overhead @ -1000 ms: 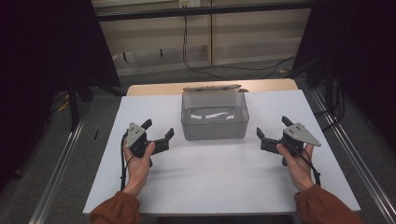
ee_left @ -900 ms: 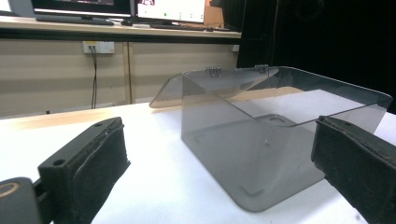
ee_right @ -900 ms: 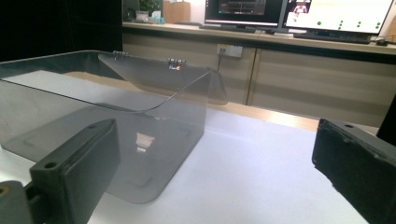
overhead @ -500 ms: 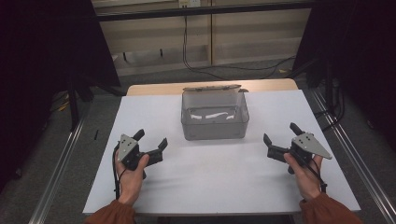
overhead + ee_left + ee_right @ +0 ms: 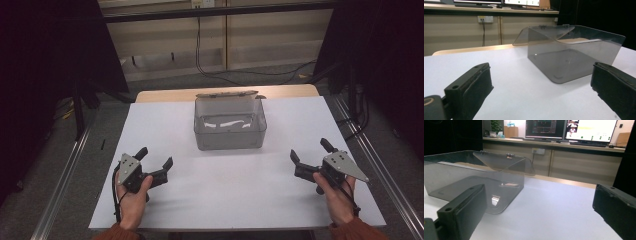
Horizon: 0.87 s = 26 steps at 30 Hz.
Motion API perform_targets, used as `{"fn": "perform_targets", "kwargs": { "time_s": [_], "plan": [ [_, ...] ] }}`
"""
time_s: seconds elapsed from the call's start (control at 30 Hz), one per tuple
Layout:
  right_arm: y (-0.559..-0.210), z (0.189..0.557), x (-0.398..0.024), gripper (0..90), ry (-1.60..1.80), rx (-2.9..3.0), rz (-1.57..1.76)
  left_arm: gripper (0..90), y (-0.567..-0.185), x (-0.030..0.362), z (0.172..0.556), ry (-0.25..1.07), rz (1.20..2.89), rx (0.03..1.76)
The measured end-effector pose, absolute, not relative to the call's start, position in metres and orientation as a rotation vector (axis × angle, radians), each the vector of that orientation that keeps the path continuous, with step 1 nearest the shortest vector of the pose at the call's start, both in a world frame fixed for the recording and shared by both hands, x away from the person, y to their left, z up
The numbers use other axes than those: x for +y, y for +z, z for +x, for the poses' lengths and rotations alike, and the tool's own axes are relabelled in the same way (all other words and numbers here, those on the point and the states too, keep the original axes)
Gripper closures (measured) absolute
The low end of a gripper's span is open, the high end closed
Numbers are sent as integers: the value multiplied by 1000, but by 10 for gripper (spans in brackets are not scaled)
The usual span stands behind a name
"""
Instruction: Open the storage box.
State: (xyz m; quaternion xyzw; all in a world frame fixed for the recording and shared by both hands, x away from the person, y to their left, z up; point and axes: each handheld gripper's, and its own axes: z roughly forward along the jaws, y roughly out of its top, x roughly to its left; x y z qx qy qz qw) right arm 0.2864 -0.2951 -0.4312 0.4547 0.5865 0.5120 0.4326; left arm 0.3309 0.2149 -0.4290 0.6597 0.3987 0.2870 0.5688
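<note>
Claws both stand with jaws spread wide and empty: the left claw point(image 5: 156, 159) and right claw point(image 5: 310, 151) rest low on the white tabletop point(image 5: 225, 200), well apart, each angled toward the middle. Between them, farther back, sits the smoky transparent box point(image 5: 230, 125), lid point(image 5: 227, 93) hinged open behind it and apparently empty. Judged stage: approach not begun; next move calls for bringing both claws inward to the box walls, with nothing obstructing the path.
</note>
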Motion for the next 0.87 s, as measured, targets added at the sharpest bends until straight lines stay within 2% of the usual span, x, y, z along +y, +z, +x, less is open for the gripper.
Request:
{"fn": "perform_targets", "kwargs": {
  "time_s": [0.5,0.87],
  "plan": [
    [-440,262,-307,0,1259,1506,1122,32,-435,230,308,654,1565,964],
    [-445,264,-309,0,1250,1502,1133,30,-436,231,311,661,1583,952]
  ]
}}
